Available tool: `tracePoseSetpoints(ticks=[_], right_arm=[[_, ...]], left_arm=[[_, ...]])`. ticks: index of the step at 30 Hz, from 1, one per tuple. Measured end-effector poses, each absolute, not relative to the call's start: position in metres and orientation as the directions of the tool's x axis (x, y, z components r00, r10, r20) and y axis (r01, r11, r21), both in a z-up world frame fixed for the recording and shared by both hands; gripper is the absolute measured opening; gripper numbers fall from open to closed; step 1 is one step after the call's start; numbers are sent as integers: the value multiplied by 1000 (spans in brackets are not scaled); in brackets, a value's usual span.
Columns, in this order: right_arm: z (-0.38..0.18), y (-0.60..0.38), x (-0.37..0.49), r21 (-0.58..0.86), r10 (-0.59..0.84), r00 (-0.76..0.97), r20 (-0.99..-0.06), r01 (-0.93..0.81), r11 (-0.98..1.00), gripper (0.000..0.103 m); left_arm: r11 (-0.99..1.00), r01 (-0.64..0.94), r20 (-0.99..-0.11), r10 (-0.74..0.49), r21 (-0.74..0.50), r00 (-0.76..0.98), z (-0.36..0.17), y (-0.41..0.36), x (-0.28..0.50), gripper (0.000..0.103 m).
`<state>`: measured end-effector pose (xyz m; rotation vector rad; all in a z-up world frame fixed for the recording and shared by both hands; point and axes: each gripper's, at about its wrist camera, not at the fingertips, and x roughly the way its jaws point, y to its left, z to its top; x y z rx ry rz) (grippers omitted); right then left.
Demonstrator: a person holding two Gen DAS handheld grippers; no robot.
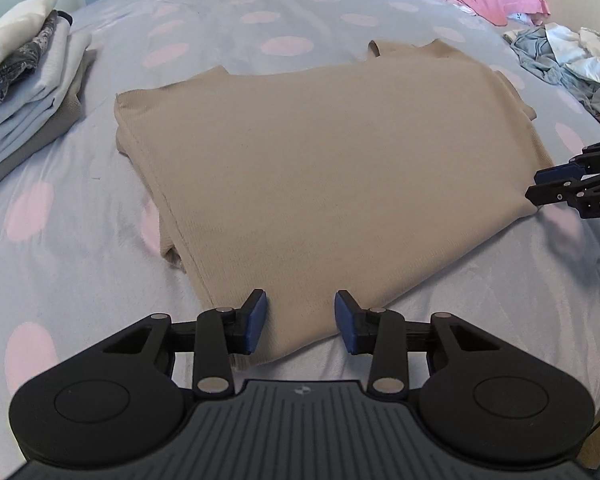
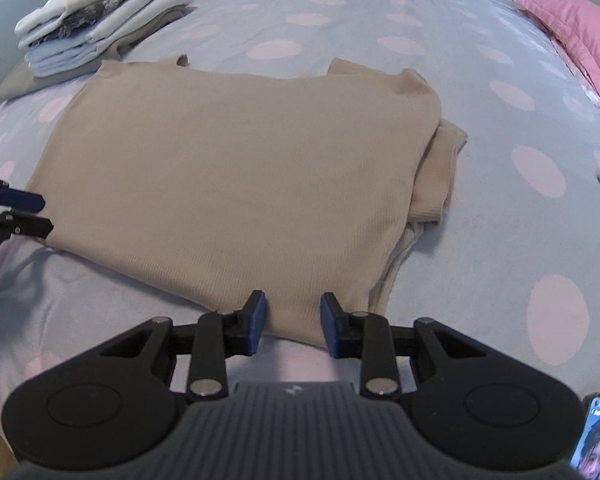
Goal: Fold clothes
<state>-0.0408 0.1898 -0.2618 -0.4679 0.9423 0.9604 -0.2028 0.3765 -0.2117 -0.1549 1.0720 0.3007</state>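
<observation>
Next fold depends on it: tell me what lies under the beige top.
Under the beige top, folded beige layers poke out at its edge, resting on the polka-dot bedsheet. Anything tucked deeper beneath is covered.

Legible text is confined to one item. In the left wrist view, the right gripper enters from the right edge, and its black finger arm carries white capital letters reading "DAS"; the frame edge cuts the word off there. A small emblem sits on the grey ribbed housing in each wrist view, too small to read. The phone screen shows nothing legible.
</observation>
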Motion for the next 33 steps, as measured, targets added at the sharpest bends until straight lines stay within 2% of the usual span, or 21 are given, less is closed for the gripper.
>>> tracePoseSetpoints(ticks=[3, 7, 12, 16, 22, 29, 31, 33], right_arm=[[-257, 190, -46, 37, 479, 252, -841, -856, 515, 33], [-241, 183, -65, -22, 509, 282, -813, -889, 457, 35], [-244, 181, -108, -278, 497, 379, -781, -923, 267, 42], [-263, 183, -135, -496, 476, 474, -741, -864, 88, 47], [-290, 182, -140, -636, 444, 561, -699, -771, -27, 47], [-314, 189, -142, -751, 471, 630, -617, -650, -114, 42], [-316, 192, -140, -768, 480, 641, -598, -631, -115, 39], [-315, 195, -136, -770, 482, 645, -593, -629, -105, 24]], left_arm=[[947, -318, -867, 201, 52, 456, -201, 368, -208, 37], [957, -231, -831, 270, 175, 487, -187, 341, -217, 49], [916, -91, -793, 384, 390, 472, -196, 303, -226, 49], [861, -2, -766, 454, 509, 456, -215, 287, -227, 49], [796, 39, -723, 527, 604, 446, -239, 289, -219, 47], [747, 57, -680, 567, 662, 465, -256, 293, -209, 28], [748, 56, -676, 561, 661, 478, -254, 295, -206, 17], [754, 54, -676, 553, 655, 487, -250, 297, -204, 9]])
